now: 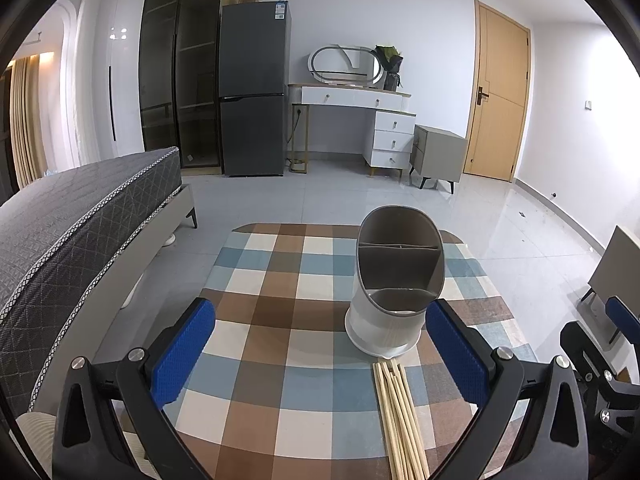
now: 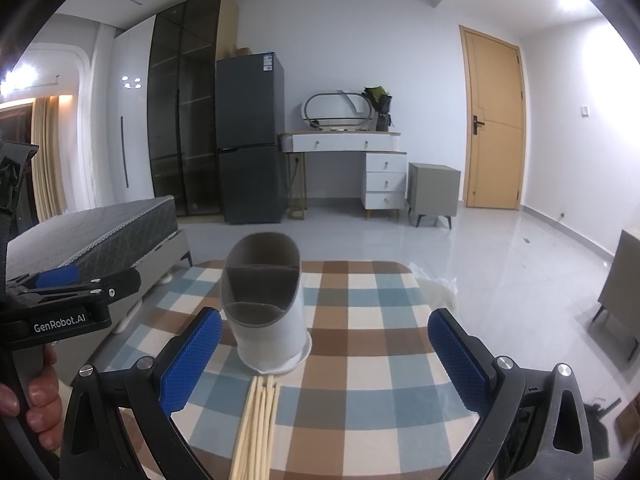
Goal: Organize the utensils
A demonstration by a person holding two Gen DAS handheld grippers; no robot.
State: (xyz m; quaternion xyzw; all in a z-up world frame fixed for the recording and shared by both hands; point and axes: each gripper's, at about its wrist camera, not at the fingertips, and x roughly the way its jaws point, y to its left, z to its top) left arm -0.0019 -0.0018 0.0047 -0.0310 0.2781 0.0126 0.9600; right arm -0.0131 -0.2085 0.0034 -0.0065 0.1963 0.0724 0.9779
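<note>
Both the left gripper [image 1: 320, 356] and right gripper [image 2: 325, 360] are hanging released, empty. The chopsticks [image 1: 398, 420], lying before the holder [image 1: 396, 280], are probably light, stiff, slippery; gripping mid-bundle seems best.

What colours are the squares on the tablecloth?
The tablecloth has brown, blue and cream squares in a check pattern. The left wrist view shows it best.

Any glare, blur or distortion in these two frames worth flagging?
Left wrist: strong fisheye bending, dark vignette corners, sharp on the utensil holder and chopsticks. Right wrist: ceiling-light flare top right and far left, glossy floor reflections, slight blur at the lower right edge.
</note>
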